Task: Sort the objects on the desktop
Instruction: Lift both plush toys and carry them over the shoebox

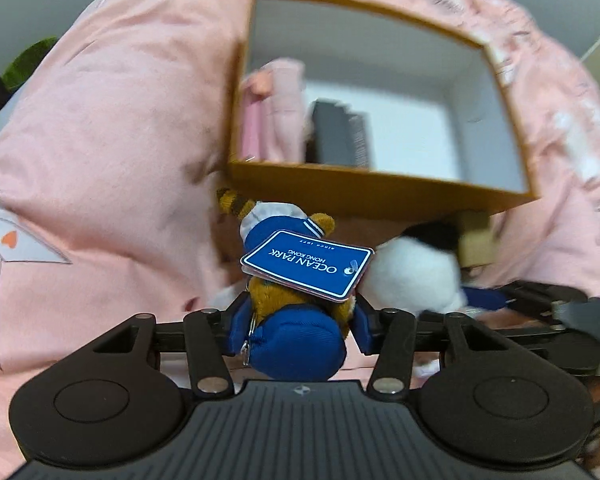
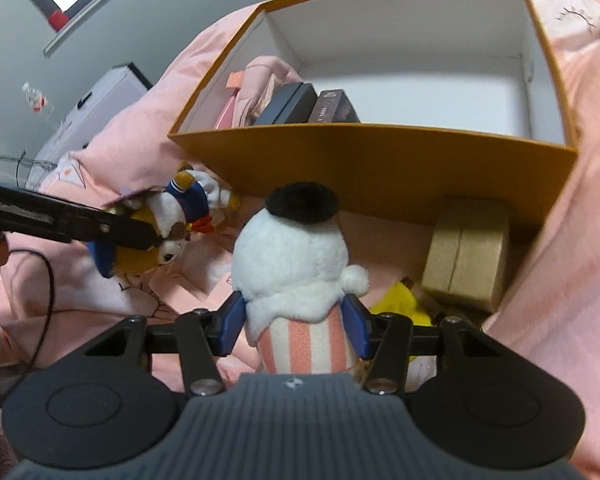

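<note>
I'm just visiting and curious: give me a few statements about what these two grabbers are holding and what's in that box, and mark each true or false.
1. The left gripper grips a plush in blue clothes. True.
2. That plush carries a red tag. False: its tag is blue and reads Ocean Park.
3. The right gripper grips a white plush with a black top. True.
4. The orange box is completely empty. False: dark cases and pink items lie at one end.
5. A gold box sits outside the orange box. True.
</note>
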`<state>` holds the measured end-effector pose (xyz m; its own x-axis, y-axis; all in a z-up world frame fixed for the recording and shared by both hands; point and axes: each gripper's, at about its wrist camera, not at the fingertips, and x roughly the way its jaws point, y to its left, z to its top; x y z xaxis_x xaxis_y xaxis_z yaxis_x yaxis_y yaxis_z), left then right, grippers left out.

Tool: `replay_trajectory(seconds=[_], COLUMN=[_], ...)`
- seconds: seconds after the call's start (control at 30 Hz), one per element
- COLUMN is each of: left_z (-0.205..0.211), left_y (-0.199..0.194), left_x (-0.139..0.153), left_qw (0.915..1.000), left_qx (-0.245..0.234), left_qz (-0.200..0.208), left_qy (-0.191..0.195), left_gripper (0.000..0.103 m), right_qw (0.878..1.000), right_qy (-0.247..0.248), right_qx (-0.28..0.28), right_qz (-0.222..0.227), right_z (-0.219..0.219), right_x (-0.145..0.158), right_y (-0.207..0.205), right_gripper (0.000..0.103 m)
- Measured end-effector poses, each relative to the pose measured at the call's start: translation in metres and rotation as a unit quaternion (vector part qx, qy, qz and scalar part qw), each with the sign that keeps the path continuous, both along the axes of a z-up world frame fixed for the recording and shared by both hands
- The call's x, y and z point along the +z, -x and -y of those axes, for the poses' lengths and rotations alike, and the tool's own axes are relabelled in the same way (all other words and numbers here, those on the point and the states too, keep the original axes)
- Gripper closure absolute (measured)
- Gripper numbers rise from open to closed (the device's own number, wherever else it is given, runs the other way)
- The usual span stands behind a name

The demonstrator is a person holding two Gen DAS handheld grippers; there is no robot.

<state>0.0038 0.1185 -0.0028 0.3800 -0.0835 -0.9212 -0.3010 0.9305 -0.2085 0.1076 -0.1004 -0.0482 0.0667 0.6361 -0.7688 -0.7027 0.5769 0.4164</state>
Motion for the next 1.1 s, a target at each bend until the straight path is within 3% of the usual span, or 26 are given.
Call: replay_trajectory(seconds=[0.2,0.33,0.63,0.9,1.1], left_z=[0.023,0.038,0.057,0.050,0.042], left_y=[0.002,-0.001,-0.001,-0.005,-0.007], left_x=[0.015,-0.005,-0.032,-0.031,-0.021], left_qw=[0.9978,0.9976,0.9942,0.9930,0.9917], left_qx=[-0.044,-0.062,-0.107,-0.118,-0.126], left_qz=[0.048,0.030,0.005,0.002,0.006], left_qy=[0.004,0.005,-0.003,0.008,0.026], left_gripper=[0.045,0.045,0.041,0.037,0.033], right_qw=[0.998,0.996,0.998,0.998,0.998], right_qy=[-0.013,0.004,0.026,0.027,0.013], right_qx=[-0.054,-0.074,-0.053,-0.041,-0.039], right_qz=[0.019,0.041,0.002,-0.040,-0.044], right_z=[0.024,0.037,0.028,0.027,0.028], right_x=[0.020,0.028,0.003,0.002,0.011], right_y=[0.002,-0.001,-0.010,-0.029,-0.041], right_gripper=[0.050,0.049,0.045,0.044,0.040])
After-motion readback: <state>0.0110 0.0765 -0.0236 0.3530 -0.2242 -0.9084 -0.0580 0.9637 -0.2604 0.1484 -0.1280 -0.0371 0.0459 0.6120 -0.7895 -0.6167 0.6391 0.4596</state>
